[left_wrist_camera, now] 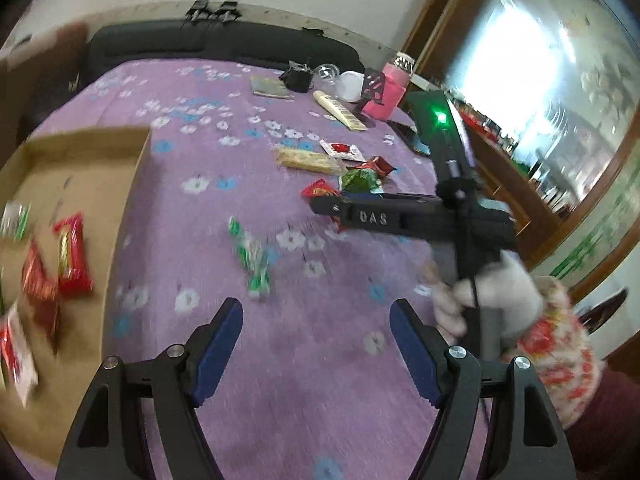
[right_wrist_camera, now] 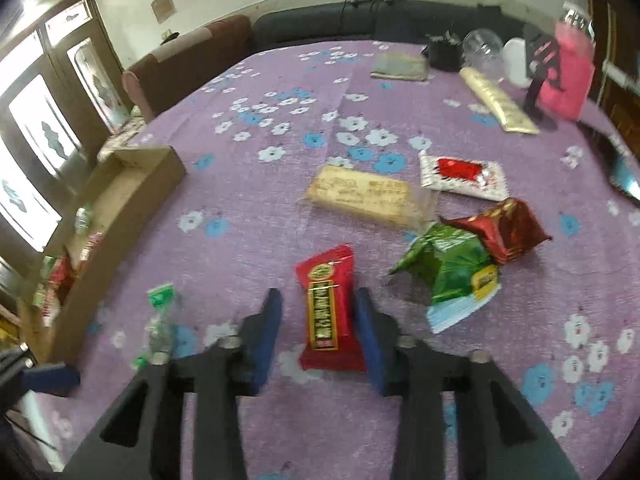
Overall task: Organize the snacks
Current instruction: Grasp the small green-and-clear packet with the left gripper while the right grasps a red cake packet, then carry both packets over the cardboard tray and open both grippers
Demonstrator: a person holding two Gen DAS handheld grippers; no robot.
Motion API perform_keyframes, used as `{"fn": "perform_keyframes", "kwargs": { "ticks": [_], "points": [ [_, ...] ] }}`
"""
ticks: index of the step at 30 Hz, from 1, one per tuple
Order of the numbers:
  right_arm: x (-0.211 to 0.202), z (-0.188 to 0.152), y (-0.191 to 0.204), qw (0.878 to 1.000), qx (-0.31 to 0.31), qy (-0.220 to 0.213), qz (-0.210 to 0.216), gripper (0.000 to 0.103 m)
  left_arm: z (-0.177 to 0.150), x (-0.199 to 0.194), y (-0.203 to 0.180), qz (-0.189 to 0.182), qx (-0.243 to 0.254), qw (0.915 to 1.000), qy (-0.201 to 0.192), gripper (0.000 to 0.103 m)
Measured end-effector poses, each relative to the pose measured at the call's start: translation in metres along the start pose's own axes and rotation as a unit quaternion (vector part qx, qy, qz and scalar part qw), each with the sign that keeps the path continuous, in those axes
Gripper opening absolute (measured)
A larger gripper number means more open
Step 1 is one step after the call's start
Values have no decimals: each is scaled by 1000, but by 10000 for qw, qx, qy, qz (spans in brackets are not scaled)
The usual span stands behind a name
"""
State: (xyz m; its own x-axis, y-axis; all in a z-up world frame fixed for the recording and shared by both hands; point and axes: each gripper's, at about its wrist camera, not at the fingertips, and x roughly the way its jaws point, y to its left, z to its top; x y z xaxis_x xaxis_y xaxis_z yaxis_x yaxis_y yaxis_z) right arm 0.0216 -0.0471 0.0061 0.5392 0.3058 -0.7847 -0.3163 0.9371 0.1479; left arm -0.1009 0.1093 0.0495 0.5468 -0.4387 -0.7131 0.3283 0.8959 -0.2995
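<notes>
left wrist | cardboard box [left_wrist_camera: 140,168] cut off | contents blurred

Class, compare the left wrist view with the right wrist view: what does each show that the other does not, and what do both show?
Only the left wrist view shows the person's hand and patterned sleeve, a green light, and the left gripper with its jaws open over bare cloth.

Only the right wrist view shows the doors, and the right gripper with a red packet between its jaws; whether the pads press on it is unclear.

Both show the purple flowered cloth, the cardboard box, the green bag and the pink container.
</notes>
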Motion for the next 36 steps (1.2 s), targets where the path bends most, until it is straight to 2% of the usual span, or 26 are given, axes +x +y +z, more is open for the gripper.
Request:
{"fn": "perform_keyframes", "kwargs": {
  "ticks": [4,9,10,11,13,14,15,16,22,27,31,36],
  "points": [
    [-3,-4,-14,9995,244,-83,155,19,12,33,6,391,97,9990,170,79],
    [-8,-6,-18,9989,364,-133,264,18,27,58,13,551,-9,9982,255,77],
    [-8,-6,-18,9988,375,-141,289,18,29,61,12,619,31,9978,234,70],
    [-9,-6,-18,9987,378,-150,308,17,31,67,11,721,92,9970,251,56],
    [-9,-5,-18,9986,389,-163,315,17,31,75,9,1081,313,9933,257,33],
    [-9,-5,-18,9985,409,-166,318,17,31,76,10,1188,381,9919,241,26],
    [-10,-6,-19,9984,425,-173,322,17,31,76,12,1214,348,9918,209,24],
    [-10,-6,-19,9984,437,-189,320,17,31,74,15,1134,247,9930,206,19],
    [-15,-6,-19,9976,502,-333,330,17,27,45,38,833,-367,9958,-66,19],
    [-17,-9,-15,9974,512,-379,328,18,16,-4,56,604,-842,9934,-496,19],
    [-22,-11,0,9981,401,-384,281,18,7,-45,77,685,-1089,9883,-819,19],
    [-37,-8,30,9961,388,-414,676,18,7,-89,117,757,-1361,9819,-1077,19]
  ]
}}
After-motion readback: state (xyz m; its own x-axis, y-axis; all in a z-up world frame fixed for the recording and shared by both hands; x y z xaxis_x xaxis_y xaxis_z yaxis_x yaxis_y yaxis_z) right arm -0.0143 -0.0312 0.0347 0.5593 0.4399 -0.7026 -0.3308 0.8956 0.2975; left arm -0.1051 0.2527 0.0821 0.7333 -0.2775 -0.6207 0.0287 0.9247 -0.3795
